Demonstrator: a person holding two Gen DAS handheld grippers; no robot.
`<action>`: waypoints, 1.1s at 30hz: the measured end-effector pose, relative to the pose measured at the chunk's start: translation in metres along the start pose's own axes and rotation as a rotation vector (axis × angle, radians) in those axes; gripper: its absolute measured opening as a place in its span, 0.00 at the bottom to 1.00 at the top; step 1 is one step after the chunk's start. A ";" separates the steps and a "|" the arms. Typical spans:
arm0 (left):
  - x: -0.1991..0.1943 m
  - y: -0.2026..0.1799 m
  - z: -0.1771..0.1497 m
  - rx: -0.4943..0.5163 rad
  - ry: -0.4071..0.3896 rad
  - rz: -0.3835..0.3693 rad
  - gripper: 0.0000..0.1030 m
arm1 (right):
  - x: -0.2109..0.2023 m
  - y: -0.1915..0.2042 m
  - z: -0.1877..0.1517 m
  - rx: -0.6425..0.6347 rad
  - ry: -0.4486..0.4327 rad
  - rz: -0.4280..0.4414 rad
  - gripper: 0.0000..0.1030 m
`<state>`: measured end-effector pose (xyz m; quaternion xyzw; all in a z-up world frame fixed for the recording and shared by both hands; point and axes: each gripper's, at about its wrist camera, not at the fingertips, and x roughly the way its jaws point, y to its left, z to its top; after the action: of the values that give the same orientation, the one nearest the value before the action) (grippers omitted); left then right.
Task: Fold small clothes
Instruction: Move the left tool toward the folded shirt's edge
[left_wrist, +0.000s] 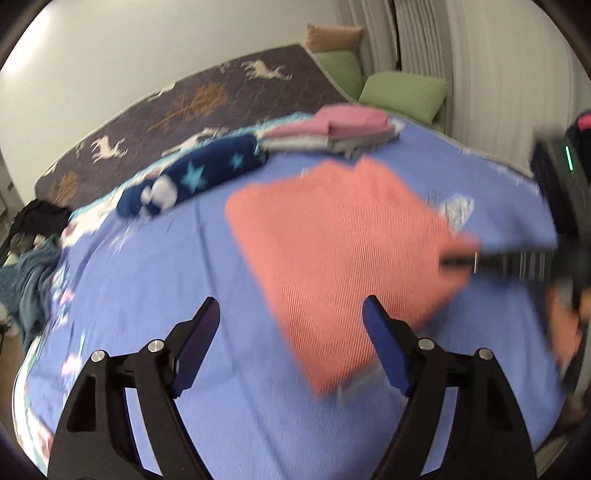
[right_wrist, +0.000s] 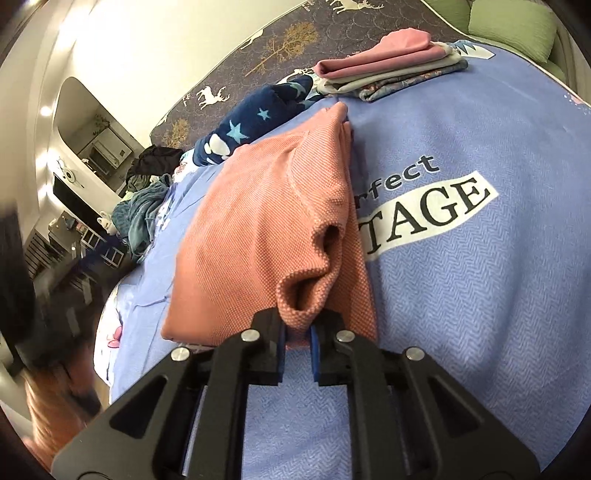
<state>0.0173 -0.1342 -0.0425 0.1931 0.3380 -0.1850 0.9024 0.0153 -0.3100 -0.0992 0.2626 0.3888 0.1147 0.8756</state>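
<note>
A folded salmon-orange garment (left_wrist: 343, 251) lies on the blue bedspread (left_wrist: 166, 280); it also shows in the right wrist view (right_wrist: 266, 229). My right gripper (right_wrist: 298, 338) is shut on a bunched near edge of this garment, and it shows at the garment's right corner in the left wrist view (left_wrist: 458, 260). My left gripper (left_wrist: 291, 328) is open and empty, held above the garment's near left edge. The left wrist view is blurred by motion.
A stack of folded clothes with a pink piece on top (right_wrist: 388, 62) (left_wrist: 332, 129) sits at the far side. A navy star-print item (right_wrist: 255, 122) (left_wrist: 192, 173) lies beside it. A heap of dark and teal clothes (right_wrist: 144, 199) is at the far left. Green pillows (left_wrist: 402, 94) lie beyond.
</note>
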 end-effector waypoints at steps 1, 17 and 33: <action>-0.001 -0.001 -0.013 0.005 0.019 0.003 0.77 | -0.001 0.000 0.002 0.009 0.002 0.011 0.09; 0.015 -0.001 -0.045 0.005 0.090 0.143 0.61 | -0.012 -0.025 0.001 0.097 0.061 -0.004 0.12; 0.071 0.013 -0.011 -0.229 0.101 -0.100 0.57 | 0.025 -0.005 0.038 -0.102 0.041 -0.187 0.03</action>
<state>0.0676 -0.1323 -0.0953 0.0810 0.4113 -0.1801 0.8899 0.0602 -0.3184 -0.0964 0.1781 0.4229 0.0574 0.8866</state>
